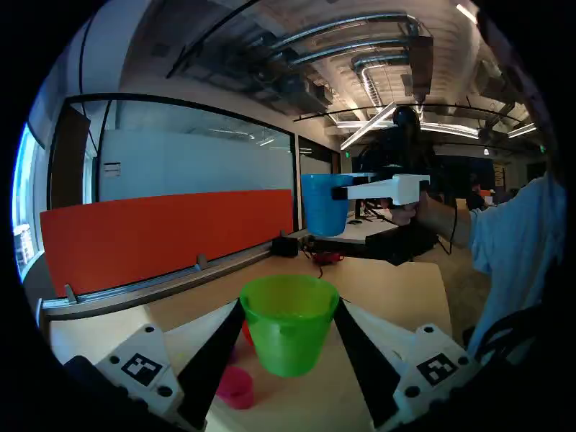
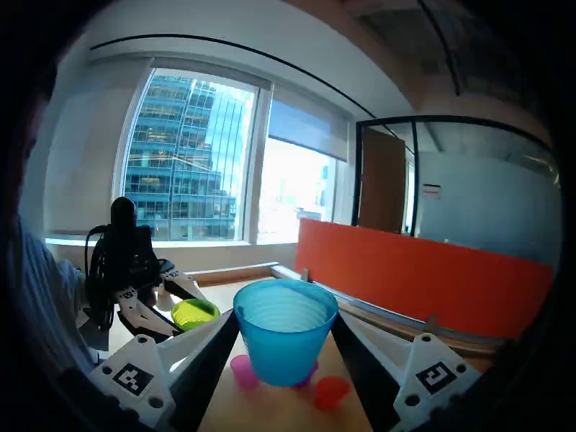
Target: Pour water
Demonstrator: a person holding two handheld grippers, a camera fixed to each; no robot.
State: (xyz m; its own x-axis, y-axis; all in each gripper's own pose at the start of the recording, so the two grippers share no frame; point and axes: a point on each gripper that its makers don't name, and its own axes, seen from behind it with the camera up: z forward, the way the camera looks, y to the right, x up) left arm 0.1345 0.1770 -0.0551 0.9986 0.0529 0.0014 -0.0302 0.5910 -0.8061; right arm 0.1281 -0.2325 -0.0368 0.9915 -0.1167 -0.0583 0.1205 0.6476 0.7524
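Cups, left gripper view?
Green cup (image 1: 289, 331) clamped in the left gripper (image 1: 288, 304), above the table (image 1: 403, 288). Contents: cannot tell.
Right gripper view?
Right gripper (image 2: 284, 315) clamps the blue cup (image 2: 286, 335) over small pink cup (image 2: 245, 371) and red cup (image 2: 331, 392). Water unclear.

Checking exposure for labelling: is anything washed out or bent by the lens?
Right gripper view: the window is blown out near its middle, the blue cup sharp. Left gripper view: the fisheye bows the glass wall's frame, ceiling lights glare, the green cup sharp.
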